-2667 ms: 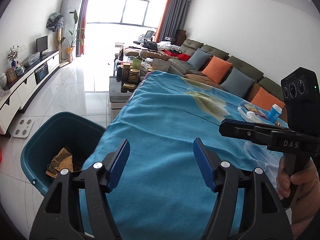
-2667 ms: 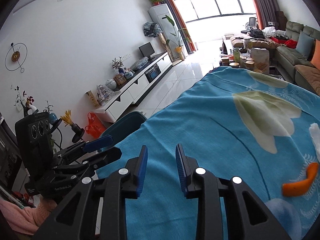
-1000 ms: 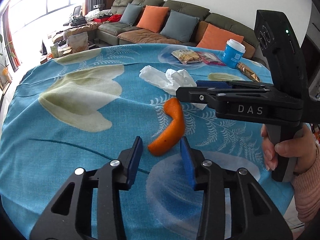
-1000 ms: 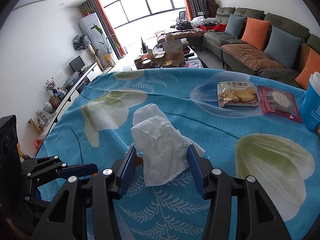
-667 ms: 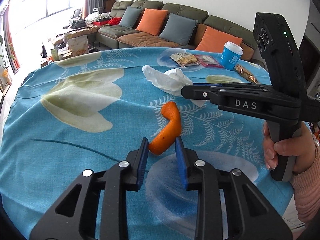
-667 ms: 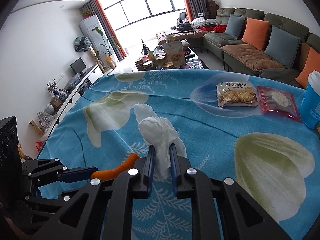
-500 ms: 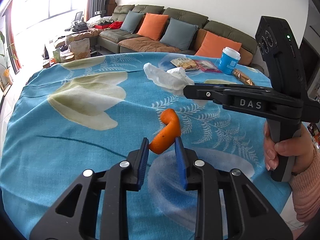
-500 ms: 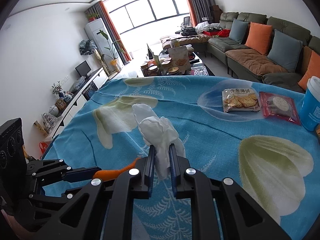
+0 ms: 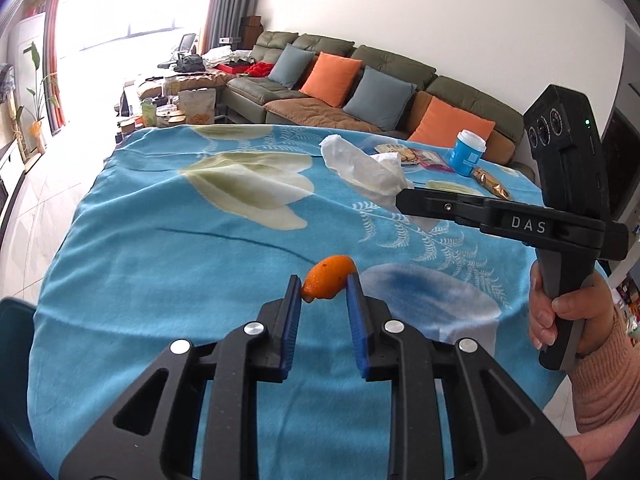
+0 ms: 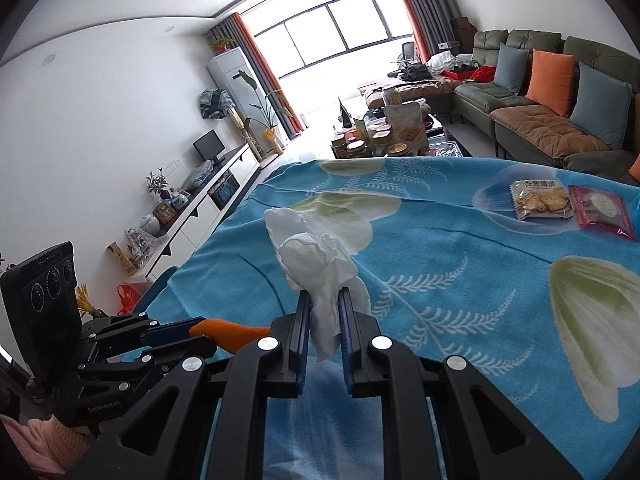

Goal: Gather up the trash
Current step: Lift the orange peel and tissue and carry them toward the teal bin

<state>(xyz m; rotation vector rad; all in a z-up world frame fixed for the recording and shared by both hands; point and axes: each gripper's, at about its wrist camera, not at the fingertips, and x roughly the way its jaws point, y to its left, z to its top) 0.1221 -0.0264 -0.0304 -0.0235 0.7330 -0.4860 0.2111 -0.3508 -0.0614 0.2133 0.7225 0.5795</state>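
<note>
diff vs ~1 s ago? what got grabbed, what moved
Left gripper closed, and is closing further, on the orange peel and lifted it off the blue blanket. Right gripper shut on the white tissue and raised it. Snack packets and blue cup stayed put.

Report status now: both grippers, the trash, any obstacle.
Left gripper closing on curved orange peel. Right gripper shut on crumpled white tissue. Both lifted off blue floral blanket. No obstacle seen.

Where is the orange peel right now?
In the left wrist view the orange peel sits low and centre, clamped at the tips of the left gripper as its jaws close, above the blue blanket; the white tissue lies beyond, to the right.
</note>
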